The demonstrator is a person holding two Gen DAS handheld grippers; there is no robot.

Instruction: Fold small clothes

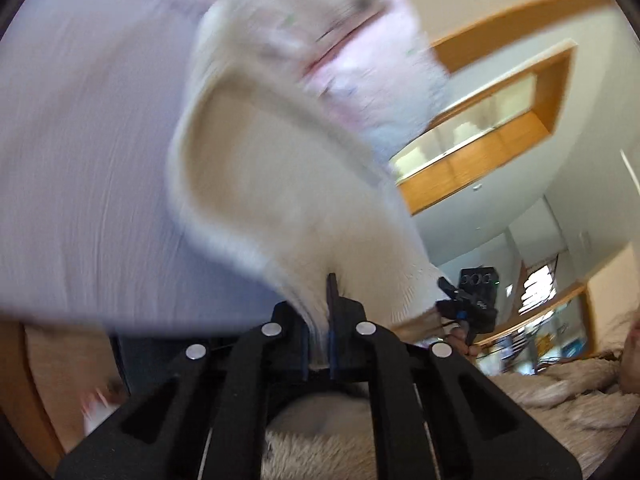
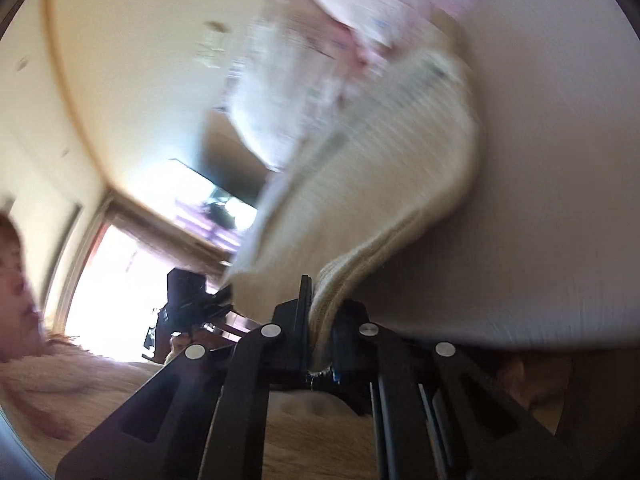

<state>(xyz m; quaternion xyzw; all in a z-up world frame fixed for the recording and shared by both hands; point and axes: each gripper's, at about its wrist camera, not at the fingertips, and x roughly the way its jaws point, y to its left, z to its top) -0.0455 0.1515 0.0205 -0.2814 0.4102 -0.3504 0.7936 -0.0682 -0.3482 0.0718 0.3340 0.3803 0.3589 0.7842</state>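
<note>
Nearest the left wrist lens, the left gripper (image 1: 319, 320) has its black jaws pinched tight on the edge of a cream ribbed knit garment (image 1: 256, 184), which is lifted and spread over a pale lilac surface (image 1: 80, 140). The right gripper (image 2: 320, 320) clamps another edge of the same garment (image 2: 384, 176); it also shows in the left view (image 1: 460, 308), off to the right. Motion blur hides finer detail. A pink-patterned cloth (image 1: 360, 68) lies beyond.
</note>
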